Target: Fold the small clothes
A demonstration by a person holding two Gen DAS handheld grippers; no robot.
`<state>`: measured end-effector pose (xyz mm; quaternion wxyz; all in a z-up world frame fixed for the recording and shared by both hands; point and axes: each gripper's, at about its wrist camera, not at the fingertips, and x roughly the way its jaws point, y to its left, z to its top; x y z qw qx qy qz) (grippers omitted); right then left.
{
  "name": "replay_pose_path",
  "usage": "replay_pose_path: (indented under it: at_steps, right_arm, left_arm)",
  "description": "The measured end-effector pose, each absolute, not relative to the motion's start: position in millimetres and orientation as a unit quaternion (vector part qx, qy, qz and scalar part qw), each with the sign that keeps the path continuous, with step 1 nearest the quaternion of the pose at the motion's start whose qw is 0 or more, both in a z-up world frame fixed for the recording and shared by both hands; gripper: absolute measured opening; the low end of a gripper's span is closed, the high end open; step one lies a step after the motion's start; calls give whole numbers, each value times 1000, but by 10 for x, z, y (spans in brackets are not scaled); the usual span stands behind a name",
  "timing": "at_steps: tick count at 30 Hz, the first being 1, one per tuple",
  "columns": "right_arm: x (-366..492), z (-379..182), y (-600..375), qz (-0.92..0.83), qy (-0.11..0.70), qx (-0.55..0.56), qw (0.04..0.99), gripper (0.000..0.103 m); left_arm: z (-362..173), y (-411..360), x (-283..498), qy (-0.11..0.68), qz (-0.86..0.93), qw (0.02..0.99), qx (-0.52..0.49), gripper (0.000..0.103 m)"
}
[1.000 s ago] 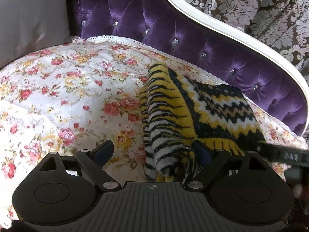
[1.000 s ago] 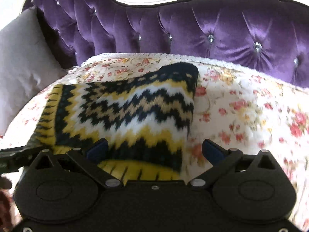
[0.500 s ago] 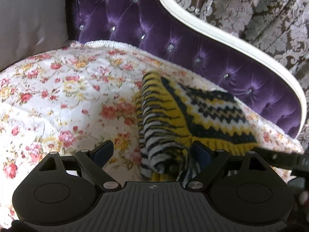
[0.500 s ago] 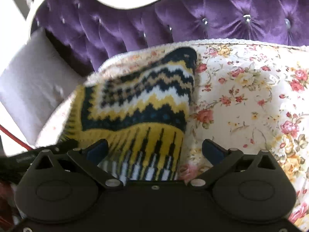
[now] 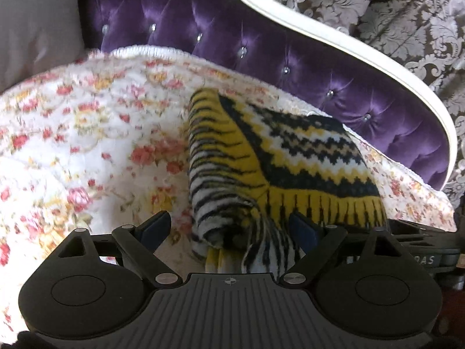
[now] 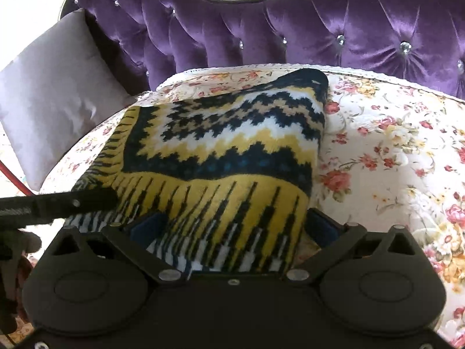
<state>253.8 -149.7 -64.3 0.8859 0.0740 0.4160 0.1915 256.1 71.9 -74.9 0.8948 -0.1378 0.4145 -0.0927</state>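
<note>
On the floral cover (image 6: 392, 151), both tools (image 5: 229, 228) (image 6: 232, 228) gape wide around the folded knit (image 6: 226, 151).

The folded garment (image 6: 226, 151) lies on the bedcover (image 6: 392, 151), which covers the sofa seat. The tufted backrest (image 6: 334, 29) stands behind it at 12 o'clock. A cushion (image 6: 55, 107) leans at 10 o'clock in the right wrist view. The garment's near edge lies between the spread fingers of the right gripper (image 6: 232, 224); the left gripper (image 5: 229, 226) sits at its near left corner.
</note>
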Motion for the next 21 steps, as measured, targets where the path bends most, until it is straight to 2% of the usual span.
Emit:
replay_pose_path:
  at_steps: [3,5,11,17,21]
  right_arm:
    - [2556,-634,-1544,202,420,82,881,103]
    - [2554,-629,-1580,207,423,90,878,103]
    - [2631,-662,-1744,236,419,154,863,103]
    - [2815,-769,-1937,266,408,254,836,103]
    - [2937,-807,-1945,285,407,273,824,103]
  left_arm:
    - [-812,742,2573,427,-100,886,-150,90]
    - [-825,738,2580,427,-103,886,-151,96]
    - [-849,688,2604,427,-105,887,-145,101]
    - [-875,641,2661,420,-117,887,-151,101]
    - [-901,633,2722,413,-120,885,-180,101]
